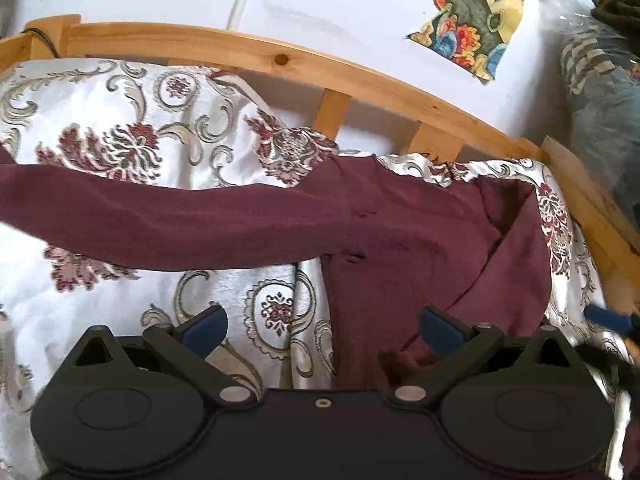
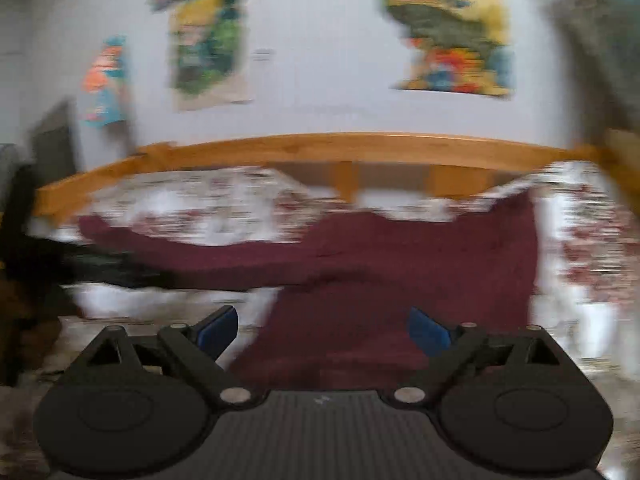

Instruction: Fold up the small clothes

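A maroon long-sleeved garment [image 1: 400,240] lies on the patterned bedspread [image 1: 120,128]. One sleeve [image 1: 160,224] stretches out to the left, and the body runs down toward the camera. My left gripper [image 1: 323,330] is open and empty just above the garment's lower part. The right wrist view is motion-blurred. It shows the same garment [image 2: 400,264] ahead, with my right gripper [image 2: 323,330] open and empty over its near edge. A blue fingertip [image 1: 604,317] of the right gripper shows at the right edge of the left wrist view.
A wooden bed rail [image 1: 320,64] runs along the far side, with a side rail [image 1: 588,196] at right. Colourful posters [image 1: 472,12] hang on the white wall. Bundled items in plastic [image 1: 600,80] sit at far right. A dark object [image 2: 100,264] lies at left.
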{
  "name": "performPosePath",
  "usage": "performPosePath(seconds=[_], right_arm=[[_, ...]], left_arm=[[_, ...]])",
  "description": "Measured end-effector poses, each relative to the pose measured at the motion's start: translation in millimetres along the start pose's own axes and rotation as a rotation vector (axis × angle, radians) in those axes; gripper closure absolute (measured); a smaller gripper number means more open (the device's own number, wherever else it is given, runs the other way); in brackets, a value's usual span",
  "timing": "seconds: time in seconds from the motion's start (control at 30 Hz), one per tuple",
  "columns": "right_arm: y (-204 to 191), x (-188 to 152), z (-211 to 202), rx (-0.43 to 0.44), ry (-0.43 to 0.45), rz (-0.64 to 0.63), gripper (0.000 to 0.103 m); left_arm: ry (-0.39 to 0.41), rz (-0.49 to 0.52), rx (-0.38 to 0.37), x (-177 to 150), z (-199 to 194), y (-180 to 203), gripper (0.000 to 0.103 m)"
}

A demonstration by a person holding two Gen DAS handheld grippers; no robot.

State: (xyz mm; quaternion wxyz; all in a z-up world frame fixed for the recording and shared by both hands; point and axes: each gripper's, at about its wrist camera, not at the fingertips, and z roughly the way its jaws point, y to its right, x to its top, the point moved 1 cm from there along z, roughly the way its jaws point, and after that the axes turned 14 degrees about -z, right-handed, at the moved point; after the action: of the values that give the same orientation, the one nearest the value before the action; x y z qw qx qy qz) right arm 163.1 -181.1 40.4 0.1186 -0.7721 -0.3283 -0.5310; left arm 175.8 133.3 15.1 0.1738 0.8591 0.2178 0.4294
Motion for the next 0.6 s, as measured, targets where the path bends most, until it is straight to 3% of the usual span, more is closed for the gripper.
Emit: performPosePath(seconds=[0.2, 0.37, 0.5, 0.6], right_arm=[[65.7, -39.8, 18.1, -0.283, -0.184, -0.041, 0.01], [82.3, -71.1, 57.5, -0.352, -0.308, -0.217, 0.018], [85.2, -74.1, 86.5, -0.378, -0.276, -0.269, 0.021], [87.1, -68.1, 99.2, -0.434, -0.168, -0.315, 0.025]], left_arm=[[-0.039, 0.084, -0.091, -3.4, 28.9, 20.6, 0.001], [-0.093, 0.175, -0.24, -0.8, 61.4, 63.3, 0.001], [-0.16, 0.237, -0.252, -10.6, 83.6, 88.3, 0.001], [-0.199, 0.262, -0.194, -22.3, 95.8, 91.0, 0.001]])
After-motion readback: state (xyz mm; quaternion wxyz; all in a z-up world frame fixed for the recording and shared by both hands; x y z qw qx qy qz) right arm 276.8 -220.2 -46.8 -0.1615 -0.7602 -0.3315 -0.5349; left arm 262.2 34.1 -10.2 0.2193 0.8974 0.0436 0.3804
